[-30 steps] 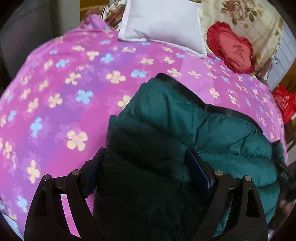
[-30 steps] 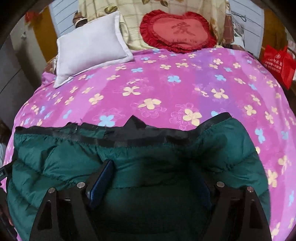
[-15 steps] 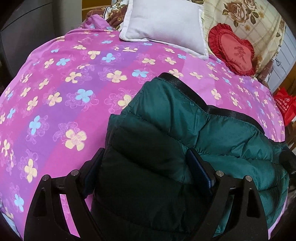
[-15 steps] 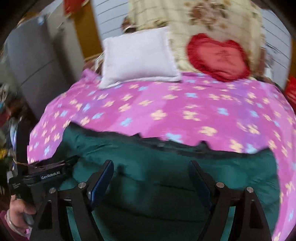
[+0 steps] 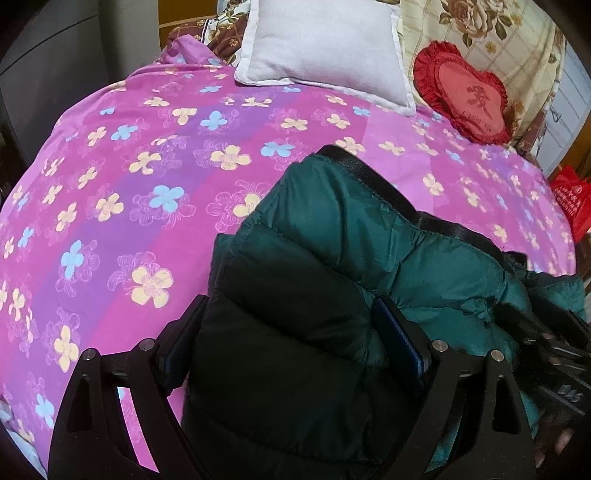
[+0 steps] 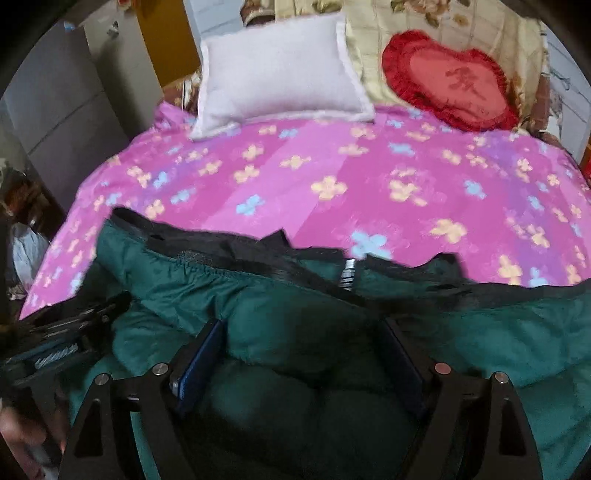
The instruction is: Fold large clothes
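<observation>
A dark green puffer jacket (image 5: pixel 354 258) with a black zipper edge lies folded on the near part of a pink flowered bed cover (image 5: pixel 147 177); it also fills the lower right wrist view (image 6: pixel 295 314). My left gripper (image 5: pixel 291 332) has wide-spread jaws, with the jacket's puffy left end bulging between them. My right gripper (image 6: pixel 303 350) also has wide-spread jaws, with the jacket's middle padding between them. The left gripper's body shows at the left edge of the right wrist view (image 6: pixel 55 332). The right gripper's body shows at the right edge of the left wrist view (image 5: pixel 554 350).
A white pillow (image 5: pixel 325 48) and a red heart cushion (image 5: pixel 465 92) lie at the head of the bed against a floral blanket (image 5: pixel 498 33). A grey cabinet (image 6: pixel 62 110) stands left of the bed. A red bag (image 5: pixel 570 199) sits at the right.
The right wrist view swung left and back, and now sits lower over the jacket. The jacket's zipper edge looks more rumpled. The left gripper barely moved.
</observation>
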A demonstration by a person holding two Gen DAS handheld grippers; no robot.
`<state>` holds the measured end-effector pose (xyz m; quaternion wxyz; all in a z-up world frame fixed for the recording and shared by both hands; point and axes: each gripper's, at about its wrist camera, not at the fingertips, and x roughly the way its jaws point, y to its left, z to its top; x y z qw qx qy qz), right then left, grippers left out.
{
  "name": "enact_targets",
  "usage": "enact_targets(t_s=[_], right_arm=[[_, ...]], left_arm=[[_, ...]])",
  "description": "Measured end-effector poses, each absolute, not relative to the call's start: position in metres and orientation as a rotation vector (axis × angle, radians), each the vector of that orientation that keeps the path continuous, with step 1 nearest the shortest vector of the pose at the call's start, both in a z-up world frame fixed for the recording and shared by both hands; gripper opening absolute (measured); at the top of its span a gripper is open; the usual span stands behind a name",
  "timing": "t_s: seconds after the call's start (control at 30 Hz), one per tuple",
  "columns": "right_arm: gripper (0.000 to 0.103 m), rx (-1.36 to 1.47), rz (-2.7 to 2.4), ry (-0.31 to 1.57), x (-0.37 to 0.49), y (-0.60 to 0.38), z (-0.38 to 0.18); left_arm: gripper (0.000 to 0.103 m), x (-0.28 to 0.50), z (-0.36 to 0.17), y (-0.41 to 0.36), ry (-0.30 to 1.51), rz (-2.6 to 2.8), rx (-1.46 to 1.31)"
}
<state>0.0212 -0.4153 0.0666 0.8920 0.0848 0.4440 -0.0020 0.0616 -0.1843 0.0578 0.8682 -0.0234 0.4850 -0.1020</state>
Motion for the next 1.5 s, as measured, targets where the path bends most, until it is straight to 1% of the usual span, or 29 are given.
enact_targets(t_s=[0.13, 0.23, 0.37, 0.47, 0.63, 0.7, 0.9, 1.03, 1.07, 1.1, 1.13, 1.3, 1.5], right_arm=[[0.082, 0.16, -0.102, 0.863, -0.013, -0.462, 0.095], [0.082, 0.139, -0.222, 0.859, -0.029, -0.502, 0.099], [0.082, 0.195, -0.337, 0.924, -0.038, -0.555, 0.07], [0.083, 0.31, -0.328, 0.935, -0.033, -0.578, 0.045], [0.086, 0.281, -0.358, 0.934, -0.023, -0.575, 0.036], [0.086, 0.273, -0.348, 0.932, -0.029, -0.572, 0.045], [0.086, 0.303, -0.269, 0.816, -0.087, -0.553, 0.087], [0.087, 0.291, -0.279, 0.875, -0.099, -0.547, 0.066], [0.088, 0.286, -0.275, 0.893, -0.096, -0.546, 0.055], [0.093, 0.278, -0.278, 0.895, -0.094, -0.546, 0.048], [0.094, 0.274, -0.28, 0.892, -0.093, -0.546, 0.047], [0.094, 0.298, -0.257, 0.872, -0.109, -0.546, 0.065], [0.094, 0.327, -0.238, 0.841, -0.15, -0.546, 0.078]], left_arm=[[0.088, 0.056, 0.077, -0.176, 0.952, -0.263, -0.126], [0.088, 0.065, 0.076, -0.176, 0.976, -0.259, -0.155], [0.089, 0.077, 0.056, -0.188, 1.047, -0.219, -0.106], [0.094, 0.081, 0.05, -0.189, 1.05, -0.209, -0.122], [0.097, 0.082, 0.047, -0.192, 1.049, -0.193, -0.11], [0.097, 0.081, 0.046, -0.192, 1.048, -0.195, -0.109], [0.097, 0.081, 0.045, -0.191, 1.047, -0.2, -0.123], [0.097, 0.079, 0.045, -0.19, 1.039, -0.201, -0.129], [0.097, 0.078, 0.045, -0.189, 1.037, -0.202, -0.134], [0.097, 0.078, 0.046, -0.188, 1.039, -0.203, -0.141], [0.097, 0.075, 0.048, -0.185, 1.047, -0.206, -0.157], [0.097, 0.047, 0.065, -0.153, 1.056, -0.319, -0.319], [0.097, 0.006, 0.077, -0.121, 1.011, -0.439, -0.342]])
